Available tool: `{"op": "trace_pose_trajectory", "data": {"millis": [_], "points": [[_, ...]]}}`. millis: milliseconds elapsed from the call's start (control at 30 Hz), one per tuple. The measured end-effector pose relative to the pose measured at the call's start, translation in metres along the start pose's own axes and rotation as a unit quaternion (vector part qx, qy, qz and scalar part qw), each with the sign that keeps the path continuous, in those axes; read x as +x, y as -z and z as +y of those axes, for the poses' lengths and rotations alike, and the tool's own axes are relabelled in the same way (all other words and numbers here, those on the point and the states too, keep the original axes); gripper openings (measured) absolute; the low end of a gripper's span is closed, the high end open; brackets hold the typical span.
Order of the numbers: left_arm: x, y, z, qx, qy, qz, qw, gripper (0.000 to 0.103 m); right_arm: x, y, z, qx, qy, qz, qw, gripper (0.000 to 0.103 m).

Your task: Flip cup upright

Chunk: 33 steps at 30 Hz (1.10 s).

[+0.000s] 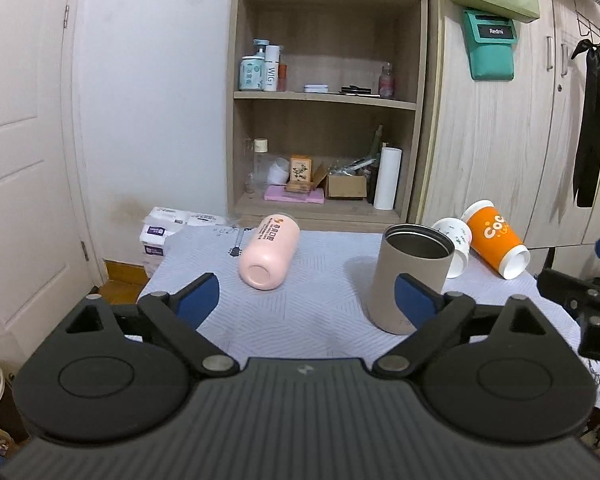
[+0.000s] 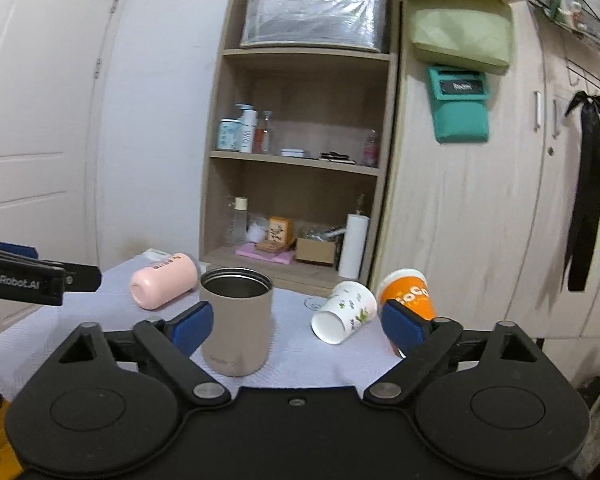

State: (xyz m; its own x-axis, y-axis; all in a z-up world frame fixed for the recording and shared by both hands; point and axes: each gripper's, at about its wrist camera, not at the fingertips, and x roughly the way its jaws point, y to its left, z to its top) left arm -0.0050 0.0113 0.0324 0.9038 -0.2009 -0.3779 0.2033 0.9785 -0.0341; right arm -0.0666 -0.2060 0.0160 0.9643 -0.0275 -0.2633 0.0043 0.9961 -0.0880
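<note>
A tan steel-lined cup (image 1: 410, 276) (image 2: 236, 320) stands upright on the cloth-covered table (image 1: 284, 320). A pink cup (image 1: 270, 256) (image 2: 164, 285) lies on its side at the far left. A white floral cup (image 1: 454, 246) (image 2: 345, 312) and an orange cup (image 1: 496, 238) (image 2: 410, 298) lie on their sides at the right. My left gripper (image 1: 306, 298) is open and empty, short of the cups. My right gripper (image 2: 298, 324) is open and empty, the tan cup by its left finger.
A wooden shelf unit (image 1: 328, 96) with bottles and boxes stands behind the table, wardrobe doors (image 1: 500, 140) to its right, a white door (image 1: 24, 160) on the left. Tissue packs (image 1: 160, 232) sit past the table's far left corner.
</note>
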Motion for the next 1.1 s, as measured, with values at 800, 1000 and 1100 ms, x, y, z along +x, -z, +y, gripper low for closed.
{"op": "trace_pose_trajectory", "data": {"millis": [800, 1000, 1100], "points": [[0.006, 0.007, -0.012, 0.026, -0.025, 0.06, 0.9976, 0.103, -0.001, 0.005, -0.003, 0.021, 0.039, 0.042, 0.998, 0.103], [0.01, 0.007, -0.014, 0.03, -0.033, 0.074, 0.9963, 0.103, 0.0, 0.007, -0.004, 0.023, 0.04, 0.049, 0.998, 0.103], [0.011, 0.008, -0.016, 0.034, -0.037, 0.079, 0.9956, 0.103, -0.001, 0.008, -0.004, 0.023, 0.04, 0.052, 0.998, 0.103]]}}
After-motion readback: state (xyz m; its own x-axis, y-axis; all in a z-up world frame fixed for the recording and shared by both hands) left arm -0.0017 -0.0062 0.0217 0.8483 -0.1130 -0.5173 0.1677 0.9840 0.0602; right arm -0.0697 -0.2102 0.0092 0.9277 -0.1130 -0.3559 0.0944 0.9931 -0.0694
